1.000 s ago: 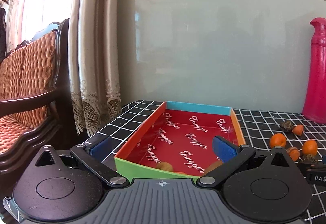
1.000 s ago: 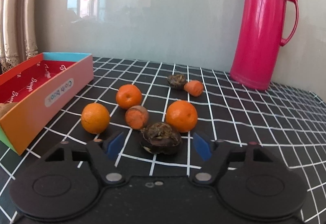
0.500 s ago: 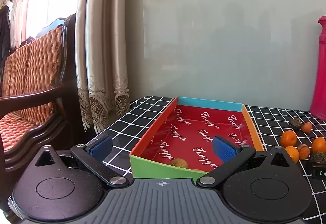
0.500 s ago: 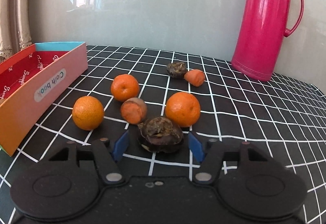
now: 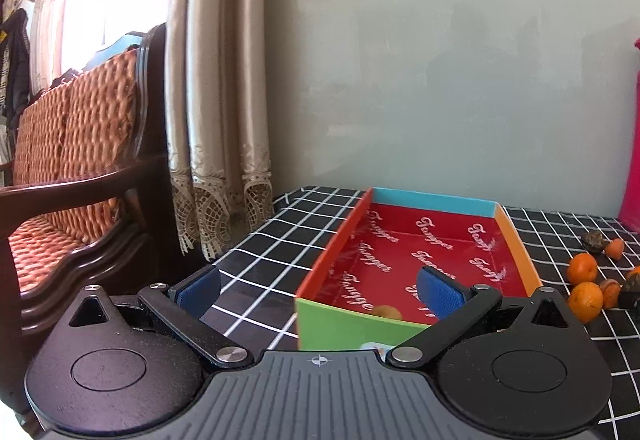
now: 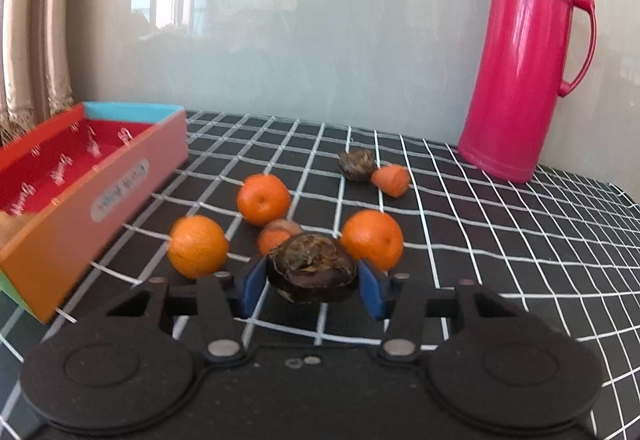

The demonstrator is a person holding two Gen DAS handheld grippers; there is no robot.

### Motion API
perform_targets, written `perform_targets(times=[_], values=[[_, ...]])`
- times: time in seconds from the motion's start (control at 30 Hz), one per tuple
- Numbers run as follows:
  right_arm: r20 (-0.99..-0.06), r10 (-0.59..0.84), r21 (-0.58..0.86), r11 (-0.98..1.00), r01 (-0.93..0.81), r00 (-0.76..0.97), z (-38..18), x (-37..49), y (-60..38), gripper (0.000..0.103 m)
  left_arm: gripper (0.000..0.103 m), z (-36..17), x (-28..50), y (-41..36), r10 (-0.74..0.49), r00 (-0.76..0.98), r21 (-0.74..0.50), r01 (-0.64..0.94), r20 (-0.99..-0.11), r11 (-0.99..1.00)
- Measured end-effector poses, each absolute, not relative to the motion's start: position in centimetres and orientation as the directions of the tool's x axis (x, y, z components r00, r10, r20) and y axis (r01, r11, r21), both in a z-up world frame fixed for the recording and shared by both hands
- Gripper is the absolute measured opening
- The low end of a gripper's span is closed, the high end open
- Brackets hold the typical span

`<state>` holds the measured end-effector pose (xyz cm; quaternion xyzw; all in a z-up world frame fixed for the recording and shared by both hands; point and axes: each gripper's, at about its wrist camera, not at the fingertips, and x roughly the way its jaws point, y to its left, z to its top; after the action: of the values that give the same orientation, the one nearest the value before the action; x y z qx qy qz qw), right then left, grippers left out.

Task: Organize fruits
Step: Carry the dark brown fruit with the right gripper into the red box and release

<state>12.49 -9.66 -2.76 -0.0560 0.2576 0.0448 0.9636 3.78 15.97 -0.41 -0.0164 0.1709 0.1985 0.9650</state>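
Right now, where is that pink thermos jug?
In the right wrist view the pink thermos jug stands upright at the table's far right by the wall, beyond the oranges.

box [image 6: 100, 196] left of oranges [image 6: 263, 199], flask [image 6: 524, 56] behind right

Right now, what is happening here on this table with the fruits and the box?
A person is sorting fruit with two handheld grippers. The right gripper has its blue fingers on both sides of a dark brown fruit, which looks gripped or nearly so. Three oranges and some smaller pieces lie loose on the checked tablecloth. The left gripper is open and empty, by the near end of the red box, which holds at least one yellowish fruit.
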Motion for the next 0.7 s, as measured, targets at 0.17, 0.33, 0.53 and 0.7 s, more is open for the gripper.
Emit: perform_targets(times=[0.17, 0.33, 0.53, 0.7], values=[[-0.430, 0.108, -0.090, 0.983, -0.162, 0.896, -1.2, 10.9, -7.4, 0.049, 0.103, -0.6, 3.1, 17.2, 0.391, 0.853, 0.035, -0.405, -0.347, 0.914], [-0.401, 0.150, -0.077, 0.977, -0.196, 0.904, -0.7, 10.4, -5.5, 0.049, 0.103, -0.7, 2.4, 18.4, 0.407, 0.843, 0.032, -0.424, -0.352, 0.905], [-0.338, 0.215, -0.081, 0.963, -0.255, 0.916, 0.1, 9.2, -2.9, 0.049, 0.103, -0.8, 1.6, 19.7, 0.407, 0.843, 0.012, -0.431, -0.351, 0.902], [-0.315, 0.274, -0.068, 0.948, -0.310, 0.909, 0.1, 8.5, -0.8, 0.049, 0.103, -0.9, 1.2, 20.5, 0.412, 0.844, -0.002, -0.439, -0.343, 0.899]])
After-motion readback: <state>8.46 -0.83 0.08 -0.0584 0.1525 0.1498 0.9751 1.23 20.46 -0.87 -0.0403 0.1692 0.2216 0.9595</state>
